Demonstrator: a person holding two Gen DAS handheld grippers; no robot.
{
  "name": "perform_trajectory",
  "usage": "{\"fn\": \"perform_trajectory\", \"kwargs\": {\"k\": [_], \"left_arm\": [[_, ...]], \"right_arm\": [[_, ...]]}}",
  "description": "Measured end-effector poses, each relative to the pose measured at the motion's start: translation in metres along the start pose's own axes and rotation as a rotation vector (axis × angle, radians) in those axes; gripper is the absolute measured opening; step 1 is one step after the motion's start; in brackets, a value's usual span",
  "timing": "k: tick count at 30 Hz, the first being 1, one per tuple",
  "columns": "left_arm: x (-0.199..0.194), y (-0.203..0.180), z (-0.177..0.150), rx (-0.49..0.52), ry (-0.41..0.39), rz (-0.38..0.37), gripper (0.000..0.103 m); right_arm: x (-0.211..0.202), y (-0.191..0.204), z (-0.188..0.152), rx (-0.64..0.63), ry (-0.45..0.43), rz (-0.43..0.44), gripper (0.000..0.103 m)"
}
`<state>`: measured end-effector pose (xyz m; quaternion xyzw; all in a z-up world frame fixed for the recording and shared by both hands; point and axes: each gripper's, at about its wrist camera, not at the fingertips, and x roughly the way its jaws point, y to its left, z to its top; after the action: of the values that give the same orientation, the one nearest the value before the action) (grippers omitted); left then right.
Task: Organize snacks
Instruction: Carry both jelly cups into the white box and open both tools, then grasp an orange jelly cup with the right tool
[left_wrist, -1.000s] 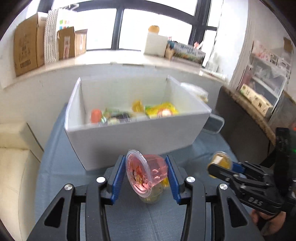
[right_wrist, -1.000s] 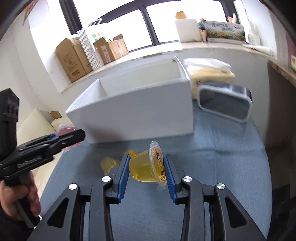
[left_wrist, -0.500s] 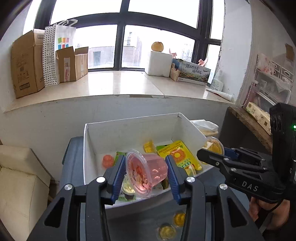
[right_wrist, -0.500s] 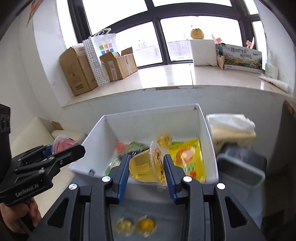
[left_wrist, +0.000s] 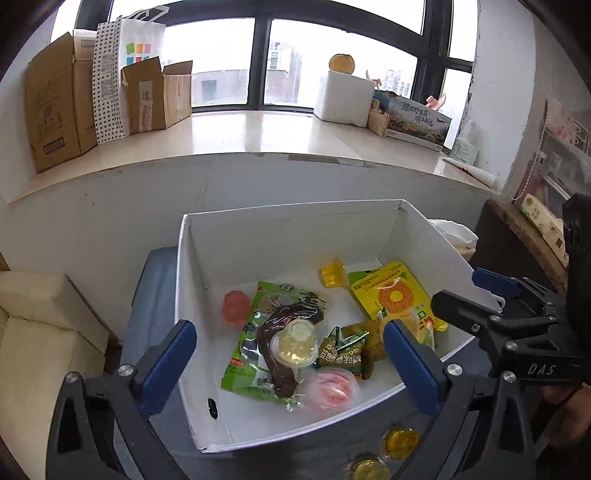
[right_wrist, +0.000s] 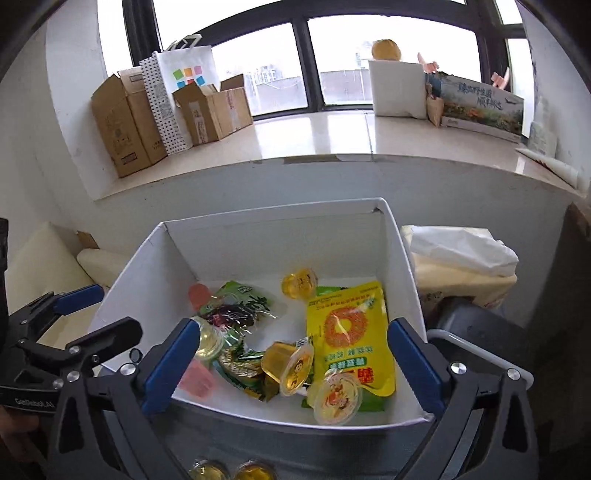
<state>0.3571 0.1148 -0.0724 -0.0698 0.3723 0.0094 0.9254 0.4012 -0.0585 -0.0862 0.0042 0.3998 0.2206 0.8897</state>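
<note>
A white cardboard box (left_wrist: 207, 280) sits on the grey-blue table (left_wrist: 155, 291) below the window sill, and both grippers hover over its near edge. The left gripper (left_wrist: 291, 354) is spread wide with nothing between its blue pads; the right gripper (right_wrist: 291, 356) is likewise wide and empty. Inside the box, a large yellow snack bag (right_wrist: 351, 332) lies toward the right, and a green packet (left_wrist: 273, 325) with a dark strip lies left of centre. A pink jelly cup (left_wrist: 330, 387) lies near the front wall, just beside the green packet. A yellow jelly cup (right_wrist: 288, 367) lies tipped on its side in the middle, with another, lid up (right_wrist: 336, 398), just near of it. Two more yellow jelly cups (left_wrist: 400, 441) sit on the table outside the box, at its near side.
</note>
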Motion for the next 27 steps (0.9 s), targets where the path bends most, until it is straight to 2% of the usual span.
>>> {"fn": "perform_trajectory", "kwargs": {"k": [18,27], "left_arm": [[-0.017,-0.007,-0.005,0.014,-0.009,0.015,0.103],[-0.046,-0.007,-0.027,-0.014,-0.013,-0.004,0.103]], "right_arm": [[-0.016,0.007,-0.012,-0.013,-0.003,0.006,0.103],[-0.044,0.012,-0.029,-0.008,-0.023,0.034,0.103]]}}
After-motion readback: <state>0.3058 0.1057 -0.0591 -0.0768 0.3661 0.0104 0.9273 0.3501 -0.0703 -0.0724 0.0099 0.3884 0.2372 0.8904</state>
